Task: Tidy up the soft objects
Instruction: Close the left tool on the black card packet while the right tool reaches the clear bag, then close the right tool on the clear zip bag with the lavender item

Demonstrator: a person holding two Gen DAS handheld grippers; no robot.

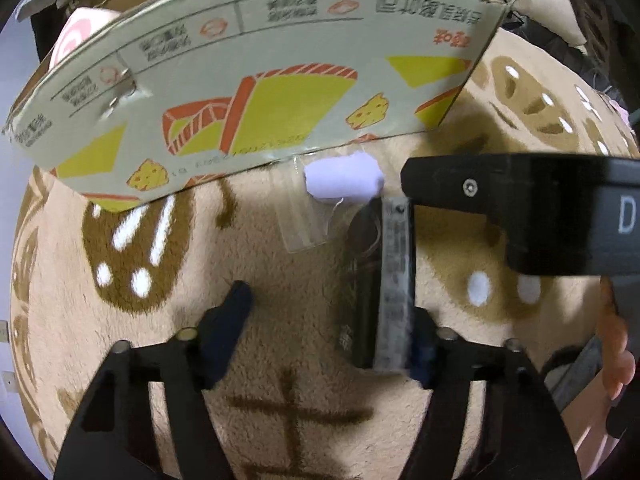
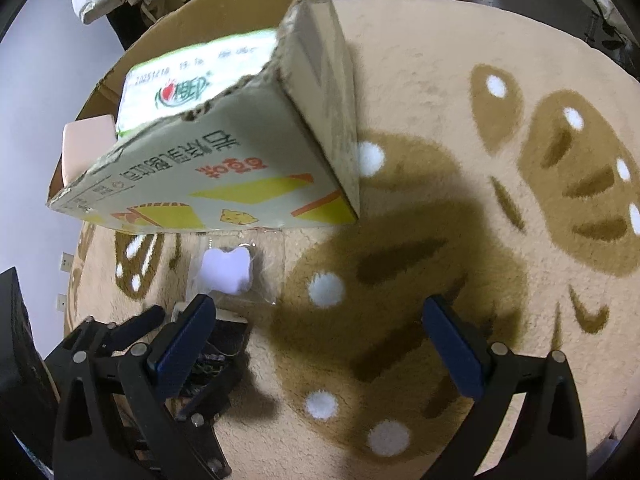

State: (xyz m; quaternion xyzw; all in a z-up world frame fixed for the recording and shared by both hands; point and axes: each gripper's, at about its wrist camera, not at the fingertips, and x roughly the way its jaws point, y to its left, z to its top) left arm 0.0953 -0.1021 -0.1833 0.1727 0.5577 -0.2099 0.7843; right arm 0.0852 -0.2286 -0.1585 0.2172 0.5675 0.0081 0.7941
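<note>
Both grippers point down over a beige plush rug [image 2: 420, 92] patterned with brown shapes and white dots; the left gripper [image 1: 320, 312] stands part open around a dark flat packet [image 1: 374, 280] set on edge against its right pad, and whether both pads press it cannot be told. Right gripper [image 2: 326, 344] hangs wide open over bare rug, holding nothing. Beyond them stands a printed cardboard box [image 2: 224, 184], and just before it lies a small white soft object [image 2: 227, 271] in clear wrap.
</note>
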